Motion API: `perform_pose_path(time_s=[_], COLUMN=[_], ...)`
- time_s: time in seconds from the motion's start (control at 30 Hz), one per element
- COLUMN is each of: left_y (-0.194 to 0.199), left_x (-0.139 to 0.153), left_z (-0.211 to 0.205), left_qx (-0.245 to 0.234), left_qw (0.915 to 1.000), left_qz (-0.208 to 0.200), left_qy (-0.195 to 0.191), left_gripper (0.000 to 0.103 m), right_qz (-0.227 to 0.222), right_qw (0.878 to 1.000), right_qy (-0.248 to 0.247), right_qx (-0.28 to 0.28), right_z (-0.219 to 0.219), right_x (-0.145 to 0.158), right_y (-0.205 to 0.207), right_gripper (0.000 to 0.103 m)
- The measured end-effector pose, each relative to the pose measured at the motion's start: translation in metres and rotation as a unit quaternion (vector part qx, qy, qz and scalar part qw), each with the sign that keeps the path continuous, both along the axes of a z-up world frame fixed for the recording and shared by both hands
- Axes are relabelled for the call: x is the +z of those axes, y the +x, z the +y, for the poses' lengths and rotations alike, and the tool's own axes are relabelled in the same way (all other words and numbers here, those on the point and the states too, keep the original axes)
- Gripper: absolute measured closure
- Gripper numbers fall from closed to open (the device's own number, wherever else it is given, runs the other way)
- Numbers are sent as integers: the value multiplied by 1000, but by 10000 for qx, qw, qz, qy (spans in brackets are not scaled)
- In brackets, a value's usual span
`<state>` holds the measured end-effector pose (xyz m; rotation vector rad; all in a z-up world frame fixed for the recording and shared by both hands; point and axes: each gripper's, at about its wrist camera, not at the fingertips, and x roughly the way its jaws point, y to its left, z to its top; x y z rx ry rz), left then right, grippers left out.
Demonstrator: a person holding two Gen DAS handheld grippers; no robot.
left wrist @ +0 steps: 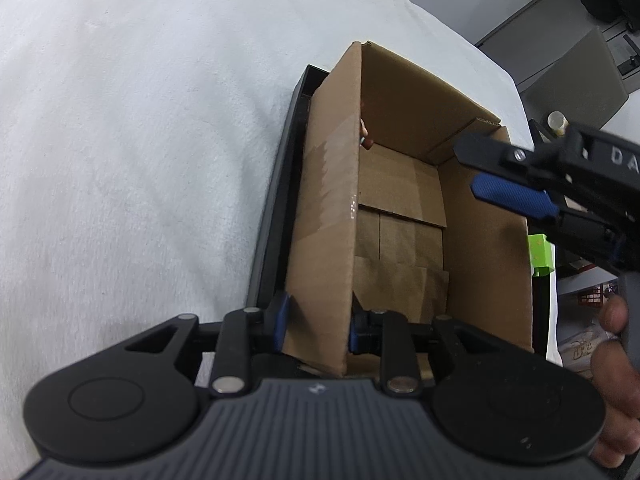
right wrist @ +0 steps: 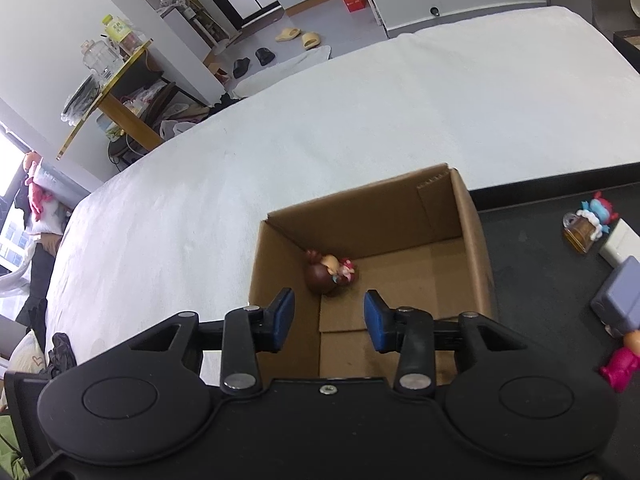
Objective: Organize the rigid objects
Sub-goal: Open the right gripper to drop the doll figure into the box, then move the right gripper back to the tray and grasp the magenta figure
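An open cardboard box (left wrist: 324,220) stands on a black tray (left wrist: 276,208) on a white bed. My left gripper (left wrist: 318,326) is shut on the box's near left wall, with one blue pad outside it and one inside. A small brown-haired doll (right wrist: 330,274) lies in the far corner of the box (right wrist: 360,216); in the left wrist view only a sliver of the doll (left wrist: 366,136) shows past the wall. My right gripper (right wrist: 329,320) hangs open over the box just short of the doll, with nothing between its pads. It also reaches in from the right (left wrist: 480,172).
On the black tray (right wrist: 540,280) right of the box lie a blue-and-red figure with an amber bottle (right wrist: 588,228), a white block (right wrist: 620,246), a grey-blue box (right wrist: 620,300) and a pink figure (right wrist: 620,364). A green block (left wrist: 542,254) sits behind the box's right wall.
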<state>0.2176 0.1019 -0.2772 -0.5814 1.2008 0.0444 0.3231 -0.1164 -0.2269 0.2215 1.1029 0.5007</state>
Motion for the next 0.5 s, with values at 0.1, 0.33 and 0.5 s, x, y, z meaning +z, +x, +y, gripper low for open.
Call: perform_pose_path(time_s=[0.1, 0.33, 0.5], left_y=[0, 0, 0], left_x=[0, 1, 3], left_z=[0, 0, -2], left_qx=[18, 71, 130], left_qw=[10000, 10000, 9999], left_qz=[11, 46, 66], left_qy=[7, 23, 89], left_gripper=[76, 76, 76], right_qz=[73, 82, -57], right_qw=[10000, 9998, 9988], right_qy=[-59, -202, -460], right_qx=[29, 47, 148], right_z=[-6, -16, -28], right_x=[2, 10, 18], right_y=[-3, -4, -8], right_gripper=[64, 60, 59])
